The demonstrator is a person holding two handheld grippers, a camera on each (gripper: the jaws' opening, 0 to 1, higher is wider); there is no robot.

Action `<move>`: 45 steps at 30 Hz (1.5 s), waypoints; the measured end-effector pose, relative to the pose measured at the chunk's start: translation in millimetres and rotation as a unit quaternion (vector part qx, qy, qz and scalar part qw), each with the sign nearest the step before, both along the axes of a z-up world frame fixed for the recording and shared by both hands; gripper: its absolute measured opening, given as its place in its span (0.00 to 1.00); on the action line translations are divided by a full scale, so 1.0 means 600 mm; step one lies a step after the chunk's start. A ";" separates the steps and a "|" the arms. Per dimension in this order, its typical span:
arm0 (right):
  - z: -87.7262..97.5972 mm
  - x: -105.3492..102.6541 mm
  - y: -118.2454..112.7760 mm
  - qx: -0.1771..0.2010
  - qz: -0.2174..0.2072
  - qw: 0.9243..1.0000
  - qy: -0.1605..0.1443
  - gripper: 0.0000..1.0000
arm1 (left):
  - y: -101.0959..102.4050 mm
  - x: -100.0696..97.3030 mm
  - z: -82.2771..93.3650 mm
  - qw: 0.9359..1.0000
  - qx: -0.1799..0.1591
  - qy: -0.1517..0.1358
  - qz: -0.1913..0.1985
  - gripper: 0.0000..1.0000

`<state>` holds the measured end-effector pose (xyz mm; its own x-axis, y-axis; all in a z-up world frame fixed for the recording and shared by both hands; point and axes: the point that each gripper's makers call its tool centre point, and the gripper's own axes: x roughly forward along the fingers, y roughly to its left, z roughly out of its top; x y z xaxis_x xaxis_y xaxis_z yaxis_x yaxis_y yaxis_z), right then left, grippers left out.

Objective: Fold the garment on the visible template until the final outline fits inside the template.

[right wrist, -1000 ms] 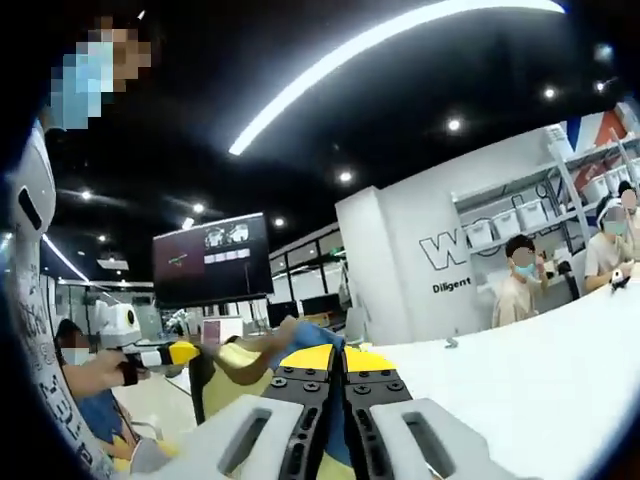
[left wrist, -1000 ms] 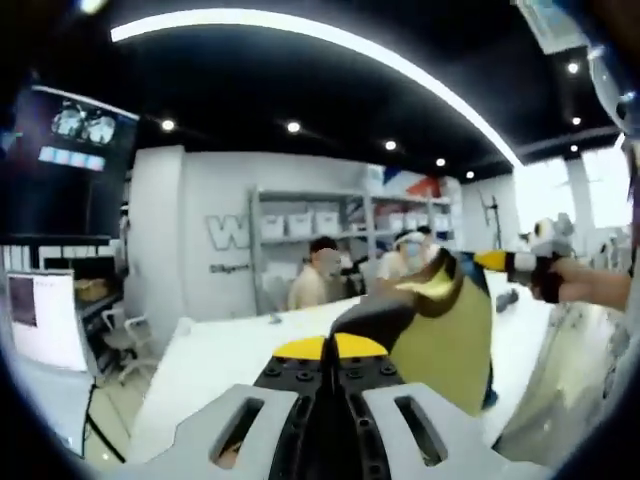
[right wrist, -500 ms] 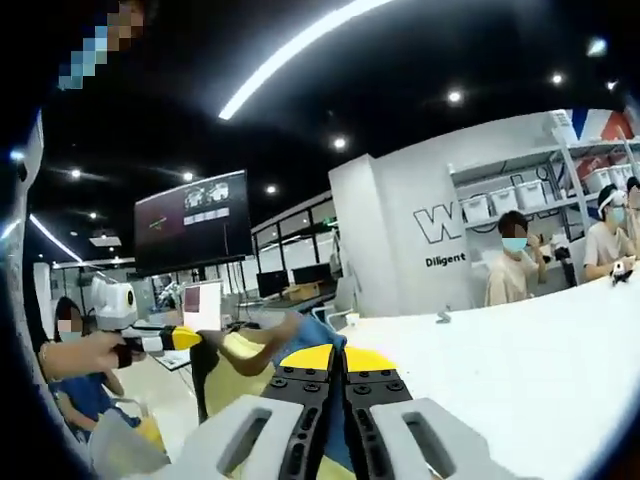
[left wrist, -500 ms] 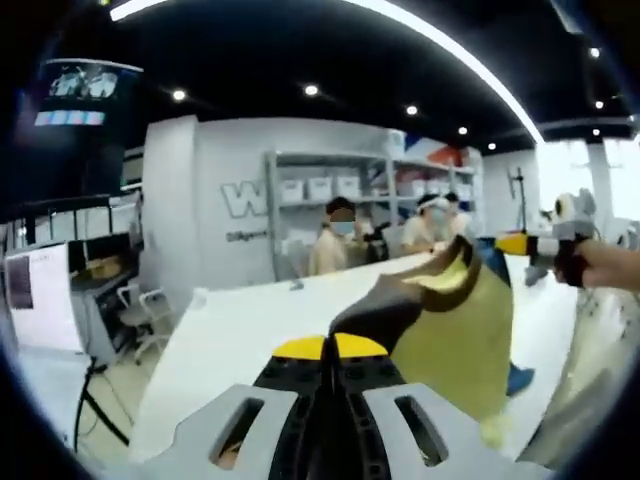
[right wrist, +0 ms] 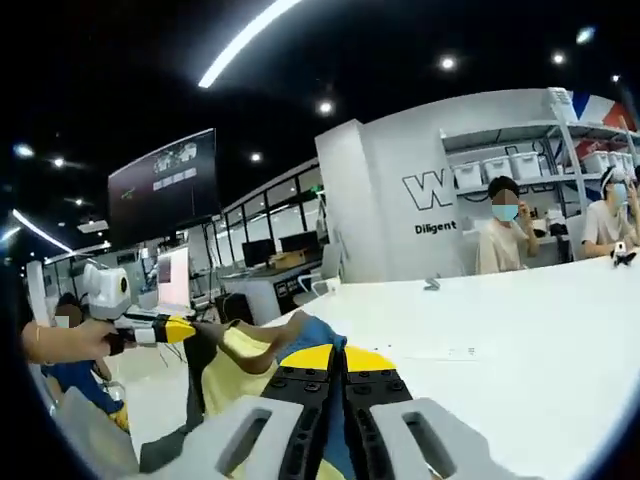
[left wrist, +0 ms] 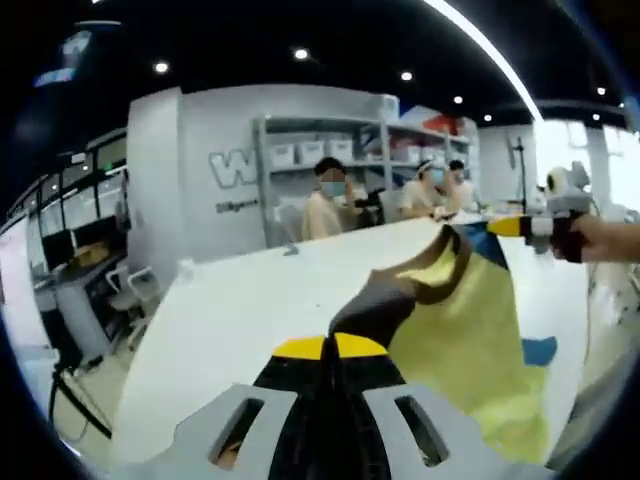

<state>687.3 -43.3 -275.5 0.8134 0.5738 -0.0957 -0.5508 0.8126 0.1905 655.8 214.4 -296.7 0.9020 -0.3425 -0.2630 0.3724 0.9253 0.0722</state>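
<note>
garment (left wrist: 460,330) hangs stretched above the white table (left wrist: 250,310), pinched in the closed left gripper (left wrist: 333,350) and closed right gripper (right wrist: 335,360); lower both evenly, keeping it taut and flat

The left gripper (left wrist: 329,372) and right gripper (right wrist: 338,378) share a build: grey slotted jaws, black screwed inner plates, yellow tips.

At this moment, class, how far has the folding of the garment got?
Done: both grippers have picked the garment up. In hand: the left gripper and right gripper are each shut on an edge, holding it stretched above the white table. Left: laying it down and every fold; no template can be seen yet.
</note>
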 end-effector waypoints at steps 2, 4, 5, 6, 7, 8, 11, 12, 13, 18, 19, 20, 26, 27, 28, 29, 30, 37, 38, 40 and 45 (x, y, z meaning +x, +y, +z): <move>-0.018 0.018 0.003 -0.006 -0.001 1.000 0.007 0.00 | 0.002 0.021 -0.025 1.000 0.006 0.015 -0.001 0.00; -0.045 0.038 0.000 -0.049 -0.008 0.999 0.011 0.00 | -0.001 0.037 -0.043 1.000 0.014 0.026 -0.007 0.00; -0.063 0.049 -0.002 -0.088 -0.013 0.996 0.017 0.00 | -0.007 0.044 -0.045 0.999 0.027 0.023 -0.012 0.00; -0.069 0.054 0.001 -0.096 -0.012 0.995 0.018 0.00 | -0.013 0.056 -0.049 0.999 0.038 0.016 -0.020 0.00; -0.075 0.062 0.004 -0.091 -0.012 0.996 0.023 0.00 | -0.013 0.062 -0.052 0.999 0.039 0.015 -0.021 0.00; -0.083 0.073 0.006 -0.079 -0.013 0.996 0.026 0.00 | -0.015 0.074 -0.062 0.999 0.035 0.025 -0.021 0.00; -0.099 0.099 0.006 -0.091 -0.012 0.995 0.034 0.00 | -0.020 0.097 -0.077 0.998 0.041 0.031 -0.025 0.00; -0.100 0.104 0.007 -0.091 -0.012 0.995 0.034 0.00 | -0.021 0.102 -0.081 0.998 0.043 0.033 -0.025 0.00; -0.104 0.112 0.008 -0.089 -0.013 0.995 0.036 0.00 | -0.021 0.108 -0.086 0.998 0.044 0.035 -0.024 0.00; -0.132 0.140 0.011 -0.090 -0.016 0.995 0.047 0.00 | -0.009 0.141 -0.127 0.997 0.043 0.060 -0.012 0.00; -0.135 0.142 0.011 -0.090 -0.016 0.995 0.049 0.00 | -0.009 0.146 -0.137 0.997 0.043 0.067 -0.013 0.00; -0.141 0.145 0.011 -0.092 -0.017 0.994 0.052 0.00 | -0.009 0.154 -0.145 0.997 0.040 0.070 -0.013 0.00; -0.186 0.165 0.015 -0.107 -0.018 0.991 0.073 0.00 | -0.022 0.172 -0.189 0.995 0.031 0.097 -0.018 0.00; -0.189 0.168 0.014 -0.108 -0.018 0.991 0.075 0.00 | -0.021 0.175 -0.196 0.994 0.032 0.101 -0.018 0.00; -0.194 0.171 0.015 -0.109 -0.018 0.991 0.077 0.00 | -0.019 0.179 -0.203 0.994 0.034 0.104 -0.016 0.00; -0.203 0.176 0.017 -0.109 -0.018 0.991 0.081 0.00 | -0.017 0.183 -0.210 0.993 0.036 0.108 -0.015 0.00; -0.203 0.176 0.018 -0.107 -0.019 0.990 0.085 0.00 | -0.016 0.187 -0.214 0.993 0.036 0.109 -0.014 0.00; -0.233 0.192 0.026 -0.126 -0.015 0.987 0.094 0.00 | -0.008 0.205 -0.245 0.991 0.047 0.127 0.008 0.03; -0.233 0.191 0.027 -0.127 -0.015 0.987 0.095 0.00 | -0.007 0.206 -0.246 0.991 0.047 0.126 0.007 0.06; -0.234 0.191 0.026 -0.129 -0.015 0.987 0.094 0.02 | -0.014 0.208 -0.238 0.993 0.032 0.114 0.000 0.14; -0.233 0.189 0.028 -0.137 -0.012 0.987 0.082 0.14 | -0.024 0.197 -0.225 0.994 0.026 0.109 -0.010 0.26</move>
<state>800.4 -26.5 -415.2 0.7872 0.4881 -0.3769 -0.5102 0.8588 0.0468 773.9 199.7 -431.5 0.8147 -0.3413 -0.4689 0.4036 0.9142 0.0357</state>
